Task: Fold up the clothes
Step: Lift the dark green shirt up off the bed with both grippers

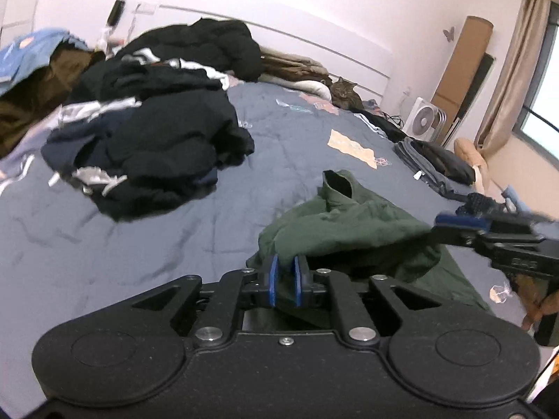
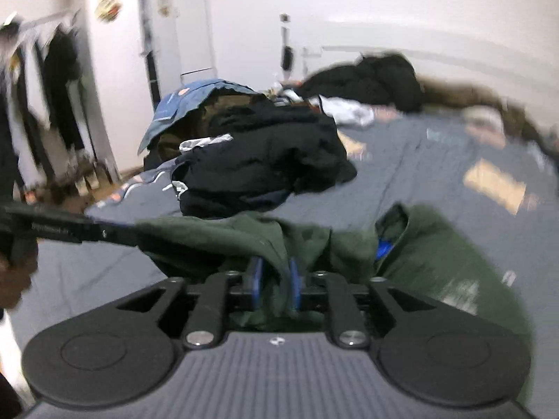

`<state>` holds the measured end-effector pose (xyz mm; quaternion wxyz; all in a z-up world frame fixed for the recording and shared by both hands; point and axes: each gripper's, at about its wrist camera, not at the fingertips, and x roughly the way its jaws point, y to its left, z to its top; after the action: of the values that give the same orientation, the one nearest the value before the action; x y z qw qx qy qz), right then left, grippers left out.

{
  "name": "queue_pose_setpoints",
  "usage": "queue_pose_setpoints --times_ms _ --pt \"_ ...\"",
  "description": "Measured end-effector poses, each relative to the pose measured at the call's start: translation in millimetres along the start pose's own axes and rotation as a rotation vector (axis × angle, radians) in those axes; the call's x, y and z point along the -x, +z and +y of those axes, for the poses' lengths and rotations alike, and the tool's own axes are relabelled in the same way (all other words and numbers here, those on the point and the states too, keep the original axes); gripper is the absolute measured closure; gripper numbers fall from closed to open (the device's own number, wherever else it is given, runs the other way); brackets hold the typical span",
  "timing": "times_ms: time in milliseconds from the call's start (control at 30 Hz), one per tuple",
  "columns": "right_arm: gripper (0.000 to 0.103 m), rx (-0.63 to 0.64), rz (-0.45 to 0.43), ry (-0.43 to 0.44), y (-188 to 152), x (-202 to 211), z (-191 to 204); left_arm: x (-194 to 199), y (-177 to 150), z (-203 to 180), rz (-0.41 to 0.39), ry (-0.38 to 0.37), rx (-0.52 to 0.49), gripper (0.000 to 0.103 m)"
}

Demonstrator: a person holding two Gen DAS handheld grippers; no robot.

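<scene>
Covering most of both views, the bed with its grey-blue quilt lies ahead of and below both claws. Pile of dark clothes sits on the bed ahead-left of the left claw, well apart from it; a black coat is heaped farther back near the headboard. Green shirt is bunched on the quilt right at the claws, strung between them, collar standing up just ahead of the left claw. Folded dark clothes lie ahead-right of the left claw by the bed's edge. Cat lies far ahead by the headboard. Left claw: blue pads a little apart, green cloth lying between them, grip looks slack. Right claw: pads apart, a fold of shirt hanging in the gap against the right-side pad; view is blurred, so pressing cannot be told. In the left view the right claw reaches in from the right, at the shirt's edge.
</scene>
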<state>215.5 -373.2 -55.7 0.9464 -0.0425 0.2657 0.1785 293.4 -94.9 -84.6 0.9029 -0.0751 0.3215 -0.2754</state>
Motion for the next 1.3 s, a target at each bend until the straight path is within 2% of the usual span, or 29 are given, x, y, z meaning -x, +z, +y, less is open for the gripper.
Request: queue_pose_setpoints --times_ms 33,133,267,367,467,633,700,767,833,867,900,933,1000,1100,1167,1300 --pt "0.065 0.054 -0.017 0.001 2.2 3.2 8.5 -0.9 -0.2 0.2 -0.005 -0.010 0.010 0.090" --pt "0.058 0.227 -0.034 0.000 8.7 -0.1 35.9 -6.3 -1.8 -1.9 0.002 -0.026 0.014 0.090" --pt "0.057 0.382 0.030 0.045 8.2 -24.4 66.1 -9.0 -3.0 -3.8 0.012 -0.030 -0.001 0.090" --pt "0.057 0.563 0.080 0.063 -7.8 -37.1 90.5 -5.9 -1.0 4.6 -0.006 -0.028 0.035 0.090" --pt "0.057 0.689 0.113 0.082 -23.2 -44.2 104.0 -5.2 -0.1 8.2 -0.007 -0.030 0.046 0.090" --pt "0.058 0.778 0.143 0.060 -32.0 -61.3 105.0 -3.8 -2.4 -2.1 0.003 -0.054 -0.034 0.090" --pt "0.061 0.718 0.147 0.061 -26.1 -66.2 95.9 -1.2 -4.5 -8.5 0.002 -0.089 -0.082 0.090" --pt "0.067 0.591 0.149 0.064 -15.2 -71.6 80.7 1.0 -7.1 -15.0 0.005 -0.133 -0.125 0.090" --pt "0.084 0.425 0.155 0.074 -2.5 -77.3 60.0 -0.8 -11.4 -22.7 0.020 -0.168 -0.170 0.089" --pt "0.087 0.336 0.154 0.083 3.9 -79.4 48.3 -2.1 -13.8 -26.7 0.029 -0.184 -0.192 0.087" --pt "0.093 0.262 0.153 0.093 8.6 -80.6 38.2 -5.1 -16.8 -31.1 0.037 -0.191 -0.214 0.081" --pt "0.095 0.201 0.150 0.102 11.7 -81.3 29.3 -9.7 -20.2 -35.7 0.038 -0.187 -0.233 0.069" --pt "0.096 0.088 0.152 0.126 16.3 -84.0 13.9 -20.7 -26.7 -42.0 0.015 -0.165 -0.248 0.064" --pt "0.097 -0.062 0.151 0.197 19.9 -85.5 -1.7 -37.5 -30.4 -45.2 -0.028 -0.127 -0.208 0.064" --pt "0.097 -0.102 0.144 0.226 20.8 -83.5 -4.3 -47.0 -31.4 -44.1 -0.040 -0.116 -0.171 0.065" --pt "0.097 -0.159 0.127 0.276 22.1 -76.3 -6.7 -59.8 -35.2 -42.2 -0.031 -0.044 -0.175 0.067"
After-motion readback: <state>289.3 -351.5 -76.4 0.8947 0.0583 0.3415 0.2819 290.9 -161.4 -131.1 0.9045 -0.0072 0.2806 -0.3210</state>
